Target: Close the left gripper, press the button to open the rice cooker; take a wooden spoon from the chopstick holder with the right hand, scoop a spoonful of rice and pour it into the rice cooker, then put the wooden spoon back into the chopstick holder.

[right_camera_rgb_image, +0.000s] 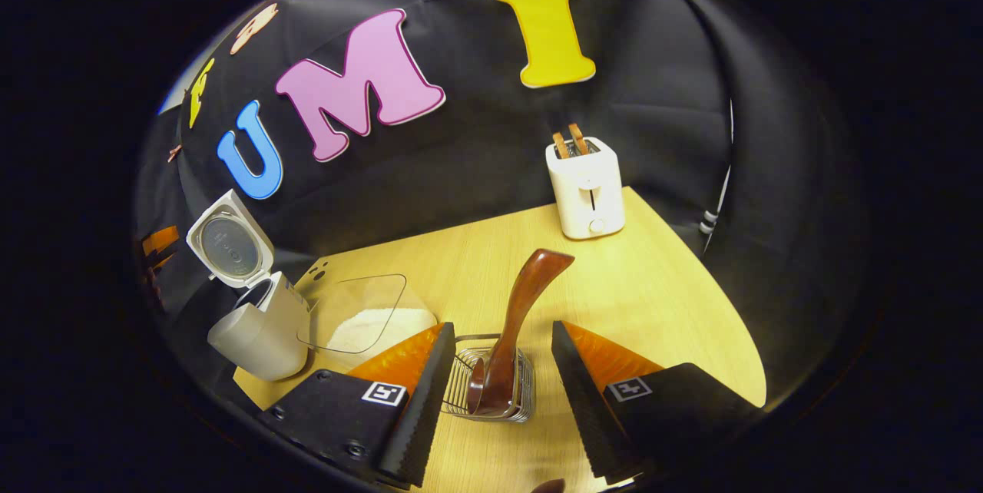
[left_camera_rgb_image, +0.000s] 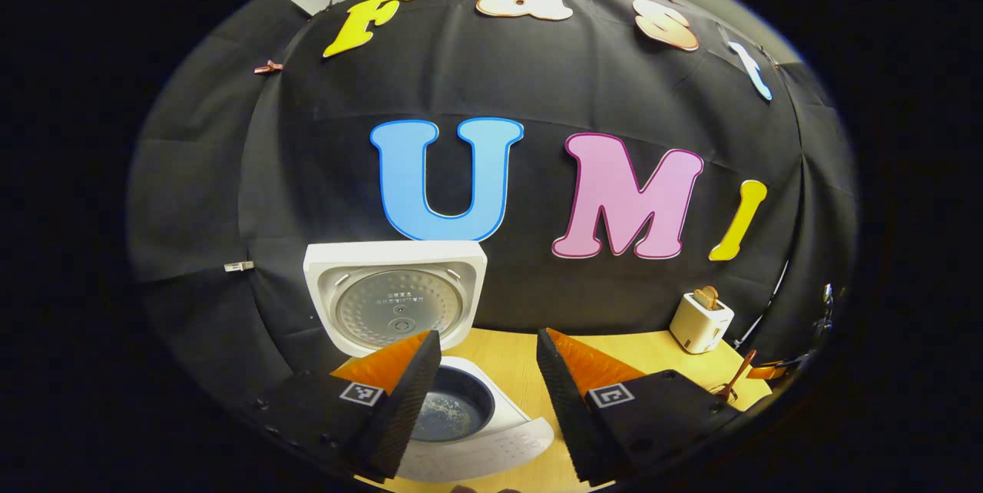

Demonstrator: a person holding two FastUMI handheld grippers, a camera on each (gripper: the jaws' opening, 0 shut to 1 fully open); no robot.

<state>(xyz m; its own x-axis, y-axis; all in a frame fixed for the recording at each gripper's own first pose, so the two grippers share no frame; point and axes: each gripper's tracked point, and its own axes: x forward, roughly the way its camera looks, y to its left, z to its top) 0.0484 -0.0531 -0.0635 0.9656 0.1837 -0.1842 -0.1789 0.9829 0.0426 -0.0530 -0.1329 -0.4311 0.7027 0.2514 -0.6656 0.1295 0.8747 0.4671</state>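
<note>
Standing between the right gripper (right_camera_rgb_image: 498, 393)'s spread fingers, seemingly untouched: wooden spoon (right_camera_rgb_image: 516, 332) in chopstick holder (right_camera_rgb_image: 525, 401).

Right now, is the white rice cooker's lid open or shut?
Open: the white rice cooker has its lid tipped upright, silver underside facing out, dark inner pot exposed.

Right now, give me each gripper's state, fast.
Left gripper: open, holding nothing, above the open rice cooker.
Right gripper: open, fingers either side of the wooden spoon in the chopstick holder, not gripping.
</note>
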